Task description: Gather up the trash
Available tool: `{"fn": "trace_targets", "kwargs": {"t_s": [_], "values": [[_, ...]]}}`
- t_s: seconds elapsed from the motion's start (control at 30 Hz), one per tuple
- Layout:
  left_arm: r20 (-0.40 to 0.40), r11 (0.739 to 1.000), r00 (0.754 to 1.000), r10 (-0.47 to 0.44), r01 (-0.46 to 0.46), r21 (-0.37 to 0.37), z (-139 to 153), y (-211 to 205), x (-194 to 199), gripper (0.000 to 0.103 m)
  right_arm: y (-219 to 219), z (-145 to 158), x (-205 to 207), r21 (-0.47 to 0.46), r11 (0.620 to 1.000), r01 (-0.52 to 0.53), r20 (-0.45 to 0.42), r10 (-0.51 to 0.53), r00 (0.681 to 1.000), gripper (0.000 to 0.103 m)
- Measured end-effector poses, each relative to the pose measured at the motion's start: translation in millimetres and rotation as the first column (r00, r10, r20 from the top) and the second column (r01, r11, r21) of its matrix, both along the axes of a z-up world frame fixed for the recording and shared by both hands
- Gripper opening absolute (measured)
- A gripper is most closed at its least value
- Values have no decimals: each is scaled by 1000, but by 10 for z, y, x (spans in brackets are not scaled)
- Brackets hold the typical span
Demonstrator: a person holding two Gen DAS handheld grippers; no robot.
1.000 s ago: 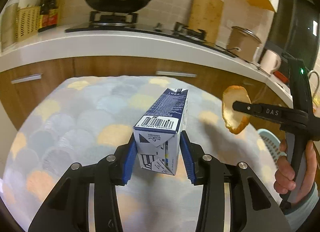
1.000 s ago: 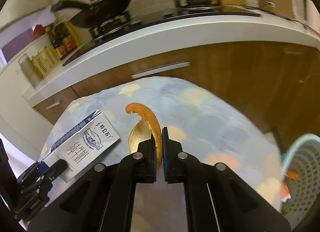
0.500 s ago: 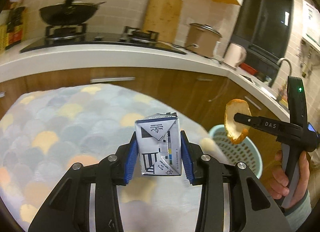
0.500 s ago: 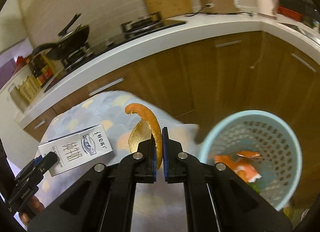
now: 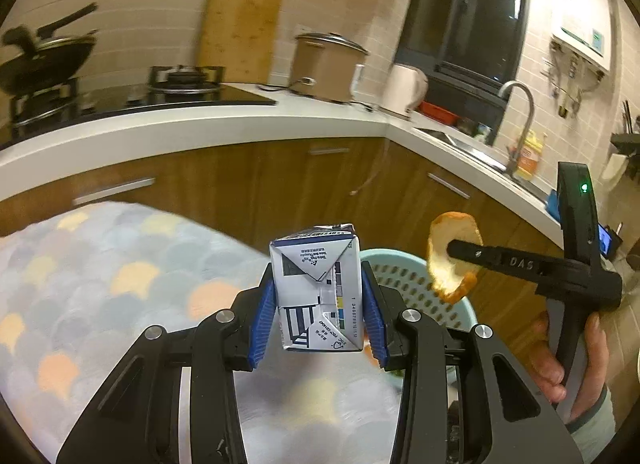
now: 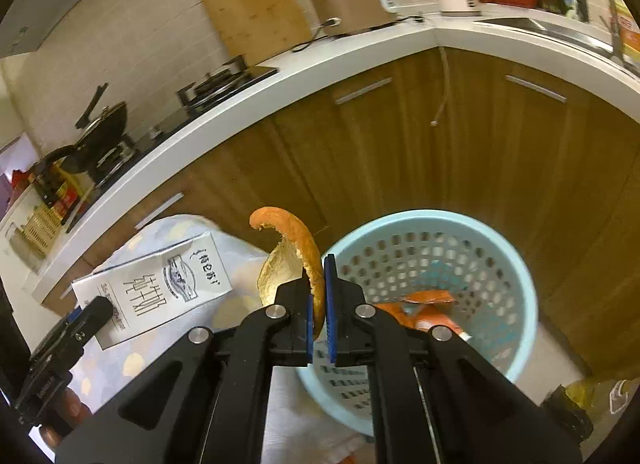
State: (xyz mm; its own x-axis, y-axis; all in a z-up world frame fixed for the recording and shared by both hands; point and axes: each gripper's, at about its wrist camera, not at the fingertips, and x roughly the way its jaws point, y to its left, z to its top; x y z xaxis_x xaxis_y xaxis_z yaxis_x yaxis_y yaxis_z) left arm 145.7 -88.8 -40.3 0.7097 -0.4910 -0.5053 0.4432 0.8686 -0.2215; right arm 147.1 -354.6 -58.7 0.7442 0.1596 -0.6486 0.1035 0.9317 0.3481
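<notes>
Blue basket (image 6: 516, 264): pale blue, perforated plastic, standing on the floor just beside the table edge and in front of the wooden cabinets (image 6: 500, 152); already holds orange scraps (image 6: 428, 298) at the bottom.
Left gripper (image 5: 320, 306): partly closed, blue pads pressed on both sides of a milk carton (image 5: 318, 290); carton lifted clear of the table, its folded end facing the camera.
Carton position: in the air over the table edge, close to the basket rim, not yet above the opening as far as either view shows.
Right gripper (image 6: 319, 300): pinched almost fully together on a curled orange peel (image 6: 296, 248); peel sticking up past the fingertips.
Peel position: held in the air at the near rim of the basket, not yet released.
Table (image 5: 80, 284): covered in a scale-patterned cloth; no other trash visible on the part in view.
Done: some scraps binned; carton and peel both picked up and carried close to the basket.
Left: probably only to bring each piece over the opening and let go; whether more trash lies elsewhere cannot be told.
</notes>
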Motion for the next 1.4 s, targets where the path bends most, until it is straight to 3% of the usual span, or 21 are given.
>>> {"fn": "trace_targets", "kwargs": {"t_s": [0.2,0.53,0.6,0.67,0.73,0.93,1.1,1.23,1.4], "values": [[-19,997,997,-72,72,25,-111,-472,124,38,-224,-212,46,-87,995,58,-72,-64,995,4],[-158,995,983,-92,98,33,-522,-946,508,39,-469,-601,202,-72,995,69,-198,-82,977,6],[-209,993,972,-106,113,22,-610,-982,584,49,-499,-723,286,-74,996,56,-251,-73,965,14],[-240,993,965,-108,116,20,-679,-982,609,53,-511,-805,303,-54,997,48,-276,-62,959,35],[-231,993,968,-100,113,44,-708,-977,592,56,-525,-840,276,-49,997,53,-269,-64,961,42],[-226,994,970,-84,97,46,-718,-891,553,58,-491,-778,200,-49,997,63,-242,-73,968,42],[-213,999,976,-47,51,11,-651,-765,470,67,-334,-557,69,-101,994,48,-167,-65,984,43],[-151,999,988,6,0,40,-502,-679,315,67,-106,-353,-66,-181,983,36,-110,-57,992,44],[-32,994,996,81,-78,77,-261,-567,33,75,79,-83,-281,-279,957,81,-8,-86,996,44]]}}
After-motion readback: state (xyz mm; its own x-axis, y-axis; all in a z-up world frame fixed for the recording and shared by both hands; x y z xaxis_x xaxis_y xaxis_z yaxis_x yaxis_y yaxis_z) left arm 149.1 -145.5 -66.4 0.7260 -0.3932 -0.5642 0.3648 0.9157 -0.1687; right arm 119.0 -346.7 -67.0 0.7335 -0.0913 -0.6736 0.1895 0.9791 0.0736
